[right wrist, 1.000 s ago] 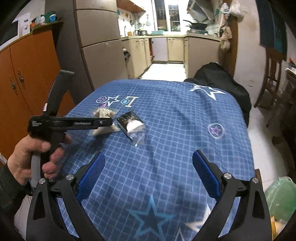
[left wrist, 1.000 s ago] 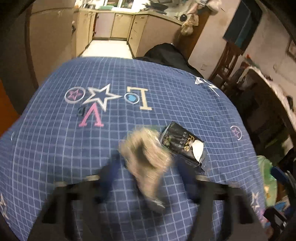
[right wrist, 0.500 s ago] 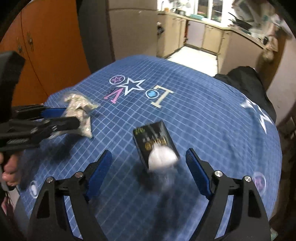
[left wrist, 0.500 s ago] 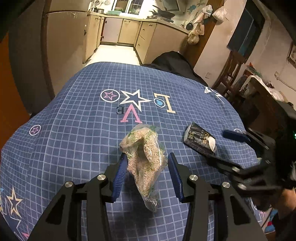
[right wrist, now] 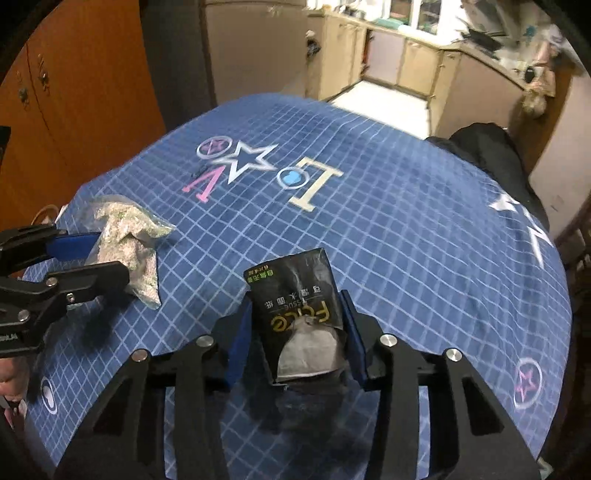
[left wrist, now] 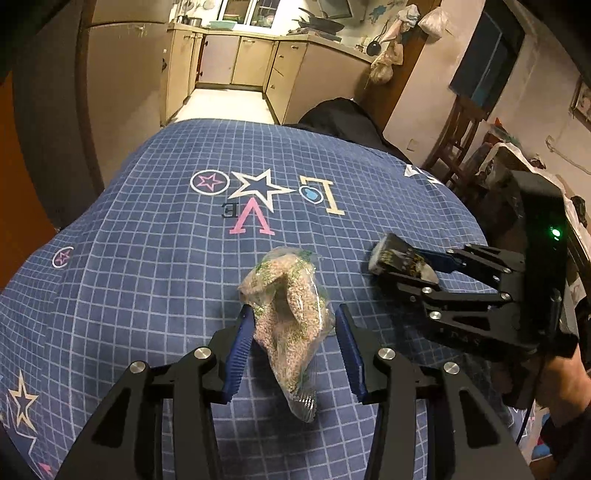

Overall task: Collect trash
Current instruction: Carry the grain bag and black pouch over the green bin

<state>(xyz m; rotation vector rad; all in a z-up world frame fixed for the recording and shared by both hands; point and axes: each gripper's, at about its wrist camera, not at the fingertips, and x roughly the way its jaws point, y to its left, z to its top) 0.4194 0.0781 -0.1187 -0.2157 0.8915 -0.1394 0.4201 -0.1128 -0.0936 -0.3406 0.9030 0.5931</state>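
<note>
Right wrist, gripper [right wrist: 295, 332] closing on tissue pack [right wrist: 295, 295]

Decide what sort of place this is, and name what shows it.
Probably a home's dining area opening onto a kitchen: cream kitchen cabinets, a pan on the counter, a wooden chair, and a blue checked tablecloth.

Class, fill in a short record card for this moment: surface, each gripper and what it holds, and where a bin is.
Surface: blue checked cloth with star prints.
Left gripper: shut on clear crumpled bag.
Right gripper: jaws have just been closing, now shut on black tissue packet, white tissue showing at its torn end.
Bin: none visible.
</note>
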